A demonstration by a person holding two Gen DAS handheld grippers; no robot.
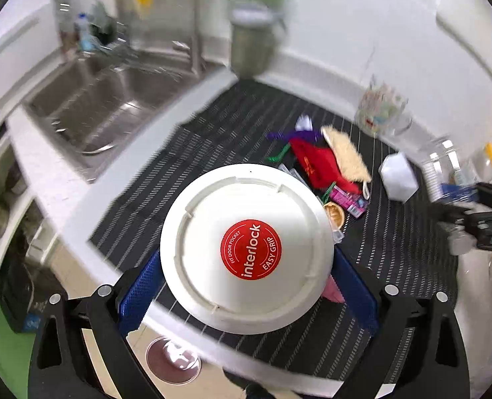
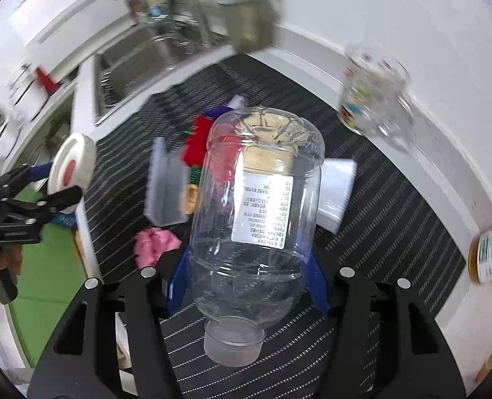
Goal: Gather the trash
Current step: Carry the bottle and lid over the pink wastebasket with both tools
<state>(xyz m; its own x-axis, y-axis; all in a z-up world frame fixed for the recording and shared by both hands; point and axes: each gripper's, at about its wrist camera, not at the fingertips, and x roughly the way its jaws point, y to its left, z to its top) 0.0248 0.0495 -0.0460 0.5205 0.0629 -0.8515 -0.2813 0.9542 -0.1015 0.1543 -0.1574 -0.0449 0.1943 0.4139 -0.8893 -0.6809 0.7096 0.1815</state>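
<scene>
White lid (image 1: 247, 249) hides pink scrap (image 1: 334, 290); background metal canister (image 1: 252, 45) blurred.

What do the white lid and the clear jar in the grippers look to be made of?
White lid: seemingly opaque moulded plastic, matte; raised ribs and a red sticker. Clear jar: likely thin transparent plastic, glossy; the clutter behind shows through it, there are moulded ridges at its base, and it carries a printed paper label.

My left claw (image 1: 247, 286) holds the lid (image 1: 247, 249) over the mat's (image 1: 186, 166) near edge; trash pile (image 1: 322, 163) mid-mat behind it. Sink (image 1: 106, 99) off the mat's left edge, mug (image 1: 380, 109) at its far-right corner.
</scene>
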